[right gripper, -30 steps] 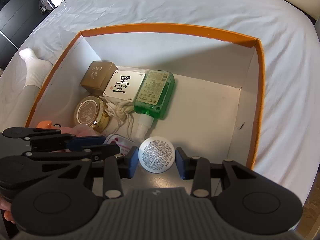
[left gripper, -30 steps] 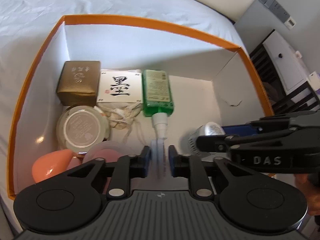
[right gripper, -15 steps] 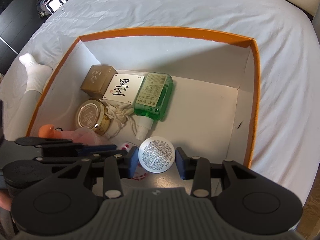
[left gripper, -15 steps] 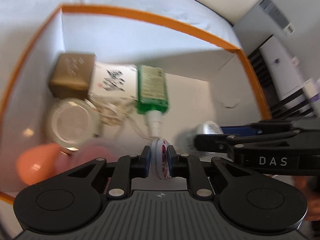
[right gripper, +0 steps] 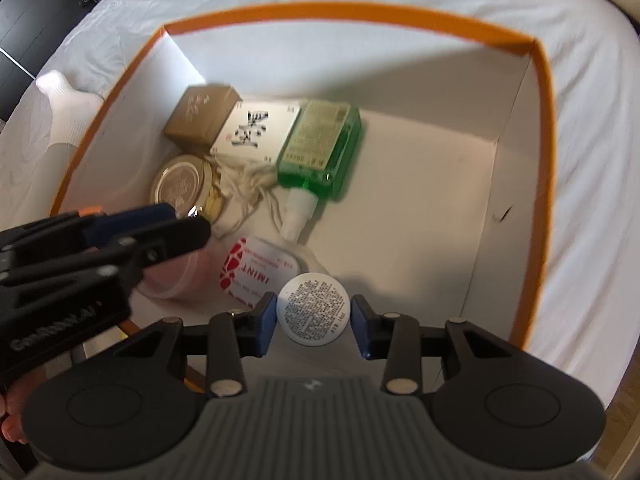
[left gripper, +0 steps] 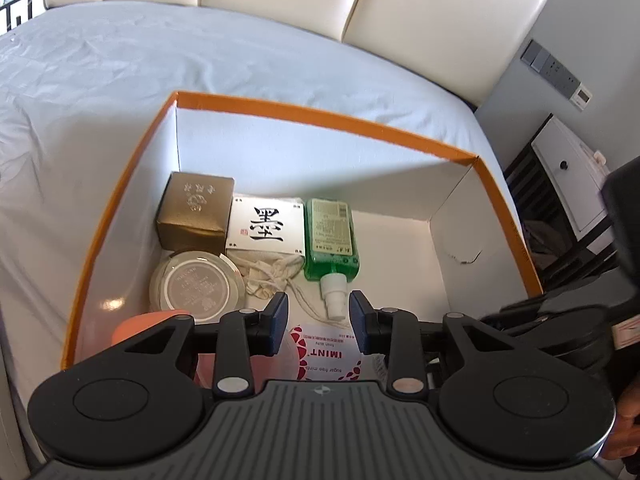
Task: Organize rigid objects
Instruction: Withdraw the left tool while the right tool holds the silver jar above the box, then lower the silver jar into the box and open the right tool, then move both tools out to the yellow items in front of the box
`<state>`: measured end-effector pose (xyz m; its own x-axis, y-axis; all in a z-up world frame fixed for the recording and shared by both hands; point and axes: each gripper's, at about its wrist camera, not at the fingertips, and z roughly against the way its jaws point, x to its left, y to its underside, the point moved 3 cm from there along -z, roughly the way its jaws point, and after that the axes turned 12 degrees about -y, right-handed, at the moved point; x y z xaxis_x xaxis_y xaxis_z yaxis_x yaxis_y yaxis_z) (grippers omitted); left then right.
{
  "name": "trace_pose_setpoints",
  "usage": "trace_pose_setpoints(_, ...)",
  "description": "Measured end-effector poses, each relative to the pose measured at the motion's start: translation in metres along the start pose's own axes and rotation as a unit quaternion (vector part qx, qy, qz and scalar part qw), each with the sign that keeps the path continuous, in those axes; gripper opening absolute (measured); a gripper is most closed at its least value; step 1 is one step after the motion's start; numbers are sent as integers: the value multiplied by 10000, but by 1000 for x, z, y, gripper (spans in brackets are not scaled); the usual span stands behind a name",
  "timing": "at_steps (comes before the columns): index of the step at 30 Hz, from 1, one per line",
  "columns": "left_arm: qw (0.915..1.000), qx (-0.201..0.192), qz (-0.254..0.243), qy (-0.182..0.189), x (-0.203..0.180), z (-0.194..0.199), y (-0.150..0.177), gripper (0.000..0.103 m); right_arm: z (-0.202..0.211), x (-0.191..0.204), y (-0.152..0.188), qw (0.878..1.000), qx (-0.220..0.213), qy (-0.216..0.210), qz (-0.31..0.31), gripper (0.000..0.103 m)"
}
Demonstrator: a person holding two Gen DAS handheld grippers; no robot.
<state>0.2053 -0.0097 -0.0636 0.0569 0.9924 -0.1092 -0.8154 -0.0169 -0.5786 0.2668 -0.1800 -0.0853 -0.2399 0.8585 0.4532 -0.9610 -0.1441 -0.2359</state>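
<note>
The left gripper (left gripper: 319, 322) has its fingers spread apart and holds nothing; the mint tin (left gripper: 326, 354) it gripped on edge half a second ago now lies flat on the floor of the orange box (left gripper: 320, 110), directly below and between those fingers. To its right, the right gripper (right gripper: 313, 316) is clamped on the round white container (right gripper: 313, 309), flat label face toward the camera. That container hangs just beyond the tin's near-right corner, so the right hand is nearer the bare floor ahead and right of its fingers.

We see two close wrist views, each angled down past its own fingers into the orange box (left gripper: 320, 114); both share the green bottle (right gripper: 320, 148) ahead and the mint tin (left gripper: 324, 354).
</note>
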Motion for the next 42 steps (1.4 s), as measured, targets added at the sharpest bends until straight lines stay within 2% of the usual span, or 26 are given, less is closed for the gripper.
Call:
trace_pose_setpoints(9,9998,-153,-143,4,-5,11,6,41,-10,0,0,9999,114,103,-49,40)
trace_pose_setpoints(13,9990,-278,-338,-61,-11,19,10,41,-7,0,0,9999,13,99,-13,42)
trace_pose_setpoints(15,9985,-350,-411,-61,-14,25,11,41,-1,4,2,9998,-121,148,95,46)
trace_pose_setpoints(19,9959,-695,-576,-80,-21,45,13,41,16,12,6,9981,-456,244,330,52)
trace_pose_setpoints(23,9899,-1162,-801,-167,-29,70,16,42,41,22,18,9928,-997,349,566,60)
trace_pose_setpoints(26,9826,-1553,-971,-320,-35,88,19,42,64,33,31,9835,-1534,475,839,64)
trace_pose_setpoints(29,9692,-2073,-1211,-549,-37,107,26,52,88,45,48,9698,-2148,548,1017,69)
trace_pose_setpoints(31,9631,-2217,-1393,-628,-35,114,31,58,103,51,60,9601,-2522,530,1084,73)
trace_pose_setpoints(33,9626,-2136,-1554,-609,-29,115,37,65,112,54,71,9539,-2753,501,1083,75)
trace_pose_setpoints(36,9615,-1912,-1870,-627,-17,108,53,68,115,56,88,9523,-2854,453,976,76)
trace_pose_setpoints(40,9515,-1530,-2486,-970,-6,87,82,71,100,54,107,9576,-2711,520,824,76)
trace_pose_setpoints(42,9483,-1318,-2709,-998,-4,74,95,72,84,50,114,9649,-2506,491,619,79)
